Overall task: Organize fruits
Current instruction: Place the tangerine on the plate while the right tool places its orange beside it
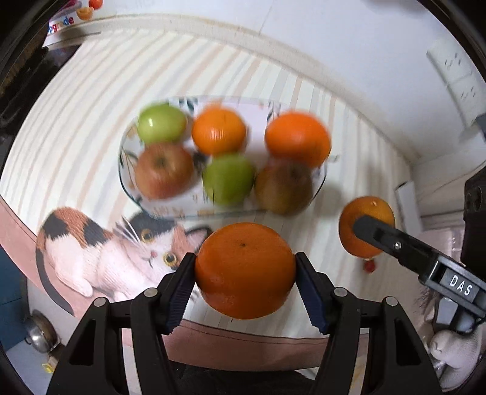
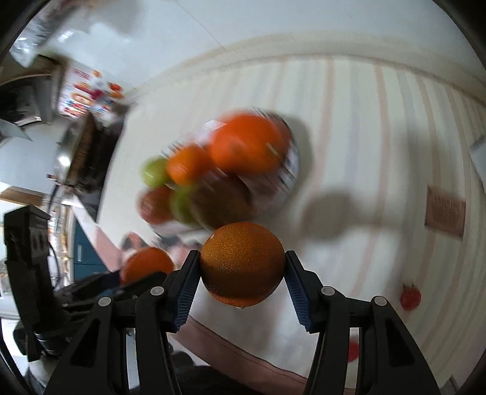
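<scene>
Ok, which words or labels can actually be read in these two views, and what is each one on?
"DAS": white letters on the right hand-held gripper.
"pgrade": start cut off, on a colourful package at top left.
Brown label on the striped cloth: printed, too blurred to read.

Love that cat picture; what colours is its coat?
Calico cat: white with orange and black patches, best in the left wrist view.

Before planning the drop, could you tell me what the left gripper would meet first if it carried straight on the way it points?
Probably the glass plate of fruit: the left gripper, shut on an orange, aims roughly at the green apple on its near side. Depth is unclear.
</scene>
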The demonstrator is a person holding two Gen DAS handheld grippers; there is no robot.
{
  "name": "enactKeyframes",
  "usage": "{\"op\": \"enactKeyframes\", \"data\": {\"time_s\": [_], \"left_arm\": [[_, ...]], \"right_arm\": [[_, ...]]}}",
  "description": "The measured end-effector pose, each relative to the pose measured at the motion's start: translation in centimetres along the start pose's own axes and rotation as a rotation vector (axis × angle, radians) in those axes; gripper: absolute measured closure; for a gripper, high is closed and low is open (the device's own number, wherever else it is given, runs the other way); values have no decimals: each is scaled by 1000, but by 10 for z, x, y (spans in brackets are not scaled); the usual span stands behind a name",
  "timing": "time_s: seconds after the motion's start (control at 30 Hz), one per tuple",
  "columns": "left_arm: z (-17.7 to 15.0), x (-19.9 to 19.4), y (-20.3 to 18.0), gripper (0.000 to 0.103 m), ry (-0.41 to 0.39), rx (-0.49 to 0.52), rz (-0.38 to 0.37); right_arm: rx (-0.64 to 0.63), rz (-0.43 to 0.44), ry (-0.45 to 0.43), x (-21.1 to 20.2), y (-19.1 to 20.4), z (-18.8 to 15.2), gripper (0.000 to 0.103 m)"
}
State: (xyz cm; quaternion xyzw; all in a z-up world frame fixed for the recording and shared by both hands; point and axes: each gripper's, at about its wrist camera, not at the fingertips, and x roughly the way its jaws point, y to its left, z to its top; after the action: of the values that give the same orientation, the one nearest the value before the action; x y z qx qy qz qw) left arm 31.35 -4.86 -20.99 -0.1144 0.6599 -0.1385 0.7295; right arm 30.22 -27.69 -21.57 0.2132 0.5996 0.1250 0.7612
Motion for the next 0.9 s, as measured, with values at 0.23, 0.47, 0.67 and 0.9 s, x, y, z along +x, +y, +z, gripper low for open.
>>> {"op": "enactKeyframes", "data": {"time_s": [0.23,0.47,0.67,0.9], "left_arm": [[54,-16,19,41,-31,-32,4],[104,12,45,41,7,-60,64],[117,37,48,41,69,-44,84],[114,49,32,40,75,0,133]], "right_arm": [[-161,-6,-30,10,48,67,45],[-227,-45,43,52,61,111,45],[-204,-57,129,89,50,150,45],[-248,-120,257,138,51,170,45]]}}
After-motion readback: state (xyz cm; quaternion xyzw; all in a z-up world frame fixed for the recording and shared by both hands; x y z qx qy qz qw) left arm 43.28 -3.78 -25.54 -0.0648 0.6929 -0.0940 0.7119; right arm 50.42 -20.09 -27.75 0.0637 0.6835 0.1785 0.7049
